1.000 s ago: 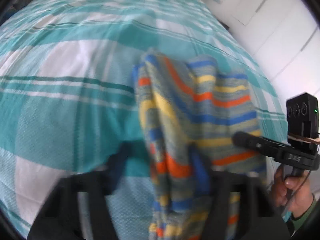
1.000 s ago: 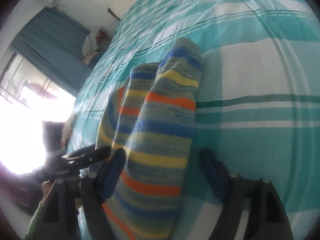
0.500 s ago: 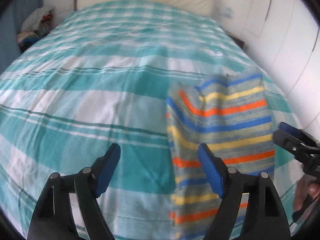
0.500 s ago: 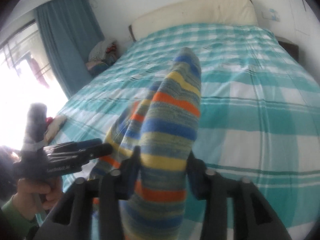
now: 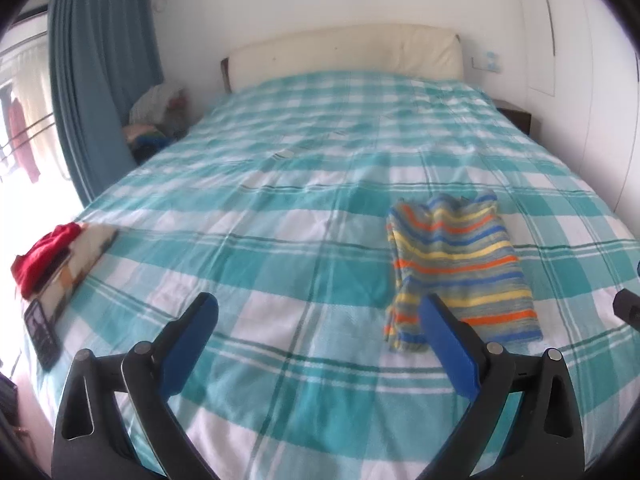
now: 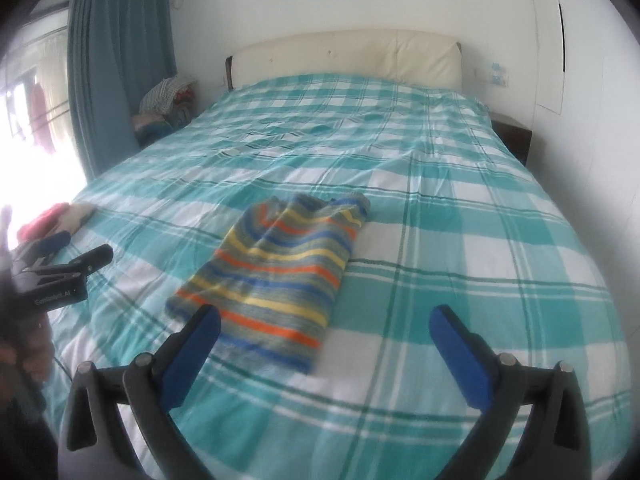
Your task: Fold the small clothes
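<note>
A small striped knit garment (image 5: 452,268) in blue, orange, yellow and grey lies folded flat on the teal-and-white checked bed cover (image 5: 280,240). It also shows in the right wrist view (image 6: 276,276). My left gripper (image 5: 316,336) is open and empty, raised above the bed to the left of the garment. My right gripper (image 6: 326,340) is open and empty, raised just in front of the garment's near edge. The left gripper also shows at the left edge of the right wrist view (image 6: 60,268).
A red cloth (image 5: 44,252) and a patterned folded piece (image 5: 84,256) lie at the bed's left edge, with a dark flat device (image 5: 40,332) near them. A cream headboard (image 5: 344,52), a blue curtain (image 5: 100,80) and a clothes pile (image 5: 160,112) stand beyond.
Both grippers have let go of the striped garment and pulled back and up. The garment now lies flat and folded on the bed. The right gripper's jaws opened wide.
</note>
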Action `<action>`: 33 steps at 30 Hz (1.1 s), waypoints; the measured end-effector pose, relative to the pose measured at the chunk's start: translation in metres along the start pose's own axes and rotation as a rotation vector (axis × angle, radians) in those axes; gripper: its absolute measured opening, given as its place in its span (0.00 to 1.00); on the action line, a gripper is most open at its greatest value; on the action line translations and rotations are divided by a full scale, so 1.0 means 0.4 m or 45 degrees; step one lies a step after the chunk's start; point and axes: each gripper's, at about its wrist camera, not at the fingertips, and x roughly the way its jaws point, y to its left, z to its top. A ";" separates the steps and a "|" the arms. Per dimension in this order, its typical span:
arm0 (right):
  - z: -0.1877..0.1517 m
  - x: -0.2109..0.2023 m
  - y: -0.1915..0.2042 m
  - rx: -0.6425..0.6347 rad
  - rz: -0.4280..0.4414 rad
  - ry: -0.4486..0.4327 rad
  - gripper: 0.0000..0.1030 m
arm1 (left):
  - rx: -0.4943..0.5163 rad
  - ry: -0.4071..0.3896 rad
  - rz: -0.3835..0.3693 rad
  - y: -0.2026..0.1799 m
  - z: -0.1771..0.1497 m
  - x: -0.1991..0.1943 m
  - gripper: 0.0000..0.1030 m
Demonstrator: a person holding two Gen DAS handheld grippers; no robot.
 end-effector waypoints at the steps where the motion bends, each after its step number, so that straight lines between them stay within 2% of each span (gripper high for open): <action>1: -0.009 -0.022 0.015 0.005 0.001 0.011 1.00 | -0.001 0.030 -0.014 0.000 -0.005 -0.018 0.98; 4: -0.023 -0.071 0.064 -0.012 -0.010 0.052 1.00 | -0.001 0.130 -0.066 -0.003 -0.024 -0.050 0.98; 6: -0.033 -0.104 0.098 -0.027 -0.009 0.079 1.00 | -0.014 0.160 -0.076 -0.002 -0.036 -0.066 0.98; 8: -0.045 -0.132 0.125 -0.036 -0.014 0.088 1.00 | -0.017 0.149 -0.065 -0.005 -0.051 -0.092 0.98; 12: -0.072 -0.168 0.160 -0.074 -0.098 0.098 1.00 | 0.008 0.132 -0.055 -0.015 -0.063 -0.126 0.98; 17: -0.091 -0.167 0.155 -0.073 -0.147 0.130 1.00 | 0.032 0.118 -0.048 -0.028 -0.064 -0.137 0.98; 23: -0.090 -0.173 0.146 -0.055 -0.147 0.128 1.00 | 0.012 0.134 -0.107 -0.034 -0.070 -0.138 0.99; 33: -0.078 -0.183 0.144 -0.055 -0.141 0.119 1.00 | 0.026 0.088 -0.113 -0.052 -0.068 -0.170 0.99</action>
